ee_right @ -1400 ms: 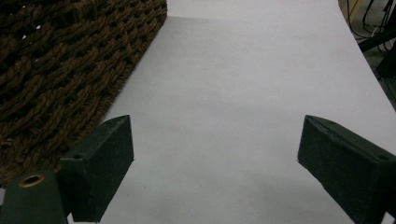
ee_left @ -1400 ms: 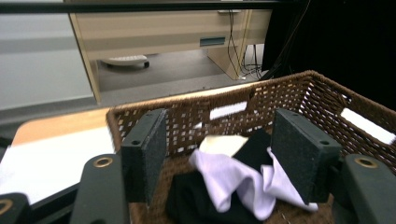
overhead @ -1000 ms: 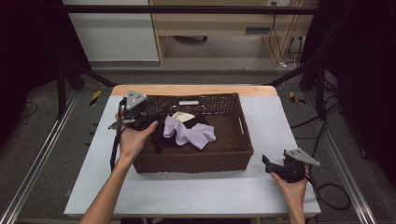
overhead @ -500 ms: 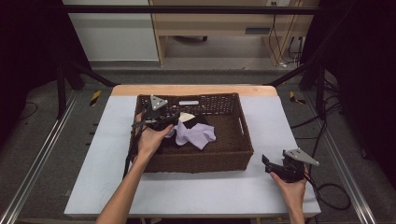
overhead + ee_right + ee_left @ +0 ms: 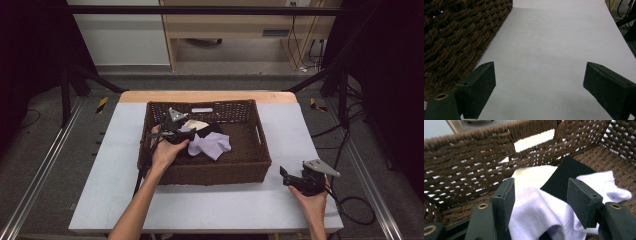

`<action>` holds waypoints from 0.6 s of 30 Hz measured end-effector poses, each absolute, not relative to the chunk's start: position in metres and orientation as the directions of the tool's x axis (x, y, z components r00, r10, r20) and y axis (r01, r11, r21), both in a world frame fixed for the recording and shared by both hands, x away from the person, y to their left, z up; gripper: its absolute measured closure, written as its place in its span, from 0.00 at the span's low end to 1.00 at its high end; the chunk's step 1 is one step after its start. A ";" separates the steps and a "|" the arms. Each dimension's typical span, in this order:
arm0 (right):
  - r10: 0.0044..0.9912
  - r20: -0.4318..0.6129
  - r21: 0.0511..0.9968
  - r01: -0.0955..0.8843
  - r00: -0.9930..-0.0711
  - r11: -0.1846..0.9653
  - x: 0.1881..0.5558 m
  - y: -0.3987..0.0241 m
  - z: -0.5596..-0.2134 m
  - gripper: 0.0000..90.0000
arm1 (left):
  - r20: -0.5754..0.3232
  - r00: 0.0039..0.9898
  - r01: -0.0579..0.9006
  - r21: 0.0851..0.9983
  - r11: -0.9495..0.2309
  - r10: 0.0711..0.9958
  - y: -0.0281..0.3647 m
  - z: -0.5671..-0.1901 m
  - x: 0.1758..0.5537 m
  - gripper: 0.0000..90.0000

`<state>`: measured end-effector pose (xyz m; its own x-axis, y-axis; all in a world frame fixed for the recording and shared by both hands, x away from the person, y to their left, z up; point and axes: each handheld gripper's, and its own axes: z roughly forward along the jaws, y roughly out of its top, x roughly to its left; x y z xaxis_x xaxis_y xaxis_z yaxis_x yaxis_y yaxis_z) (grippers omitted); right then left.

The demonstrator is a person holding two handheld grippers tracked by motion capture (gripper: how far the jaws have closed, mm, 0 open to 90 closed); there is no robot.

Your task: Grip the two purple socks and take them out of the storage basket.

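The left gripper now sits lower and deeper inside the woven basket than a second ago, having moved in from the left rim; its jaws now straddle the pale lilac cloth, spread apart on either side; the forearm reaches further over the basket's near wall.

Black gripper with brass-ringed screw holes, seemingly matte pads.

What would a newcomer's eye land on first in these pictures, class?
Most likely the dark woven basket in the middle of the white table, with pale lilac socks lying inside. Next, the left gripper, reaching into the basket with open jaws either side of a sock, and the right gripper open over bare table.
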<state>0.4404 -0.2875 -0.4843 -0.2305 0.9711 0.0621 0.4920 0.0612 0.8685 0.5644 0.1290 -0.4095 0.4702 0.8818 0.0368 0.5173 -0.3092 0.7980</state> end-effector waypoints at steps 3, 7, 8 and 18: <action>0.971 0.059 0.869 0.490 -0.232 0.064 0.440 -0.287 -0.484 0.15 | 0.050 0.482 0.522 0.785 -0.332 0.875 0.127 -0.412 0.564 0.41; 0.971 0.062 0.866 0.496 -0.231 0.063 0.440 -0.287 -0.484 0.15 | 0.067 0.488 0.551 0.749 -0.367 0.870 0.124 -0.416 0.564 0.43; 0.971 0.061 0.866 0.496 -0.230 0.064 0.441 -0.287 -0.484 0.16 | 0.066 0.486 0.559 0.743 -0.368 0.871 0.124 -0.417 0.564 0.45; 0.969 0.062 0.867 0.494 -0.239 0.067 0.441 -0.287 -0.484 0.19 | 0.058 0.482 0.636 0.663 -0.395 0.874 0.124 -0.421 0.564 0.79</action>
<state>0.4406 -0.2872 -0.4843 -0.2387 0.9691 0.0616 0.4944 0.0667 0.8667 0.5643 0.1242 -0.4207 0.4818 0.8744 0.0581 0.6360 -0.3945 0.6632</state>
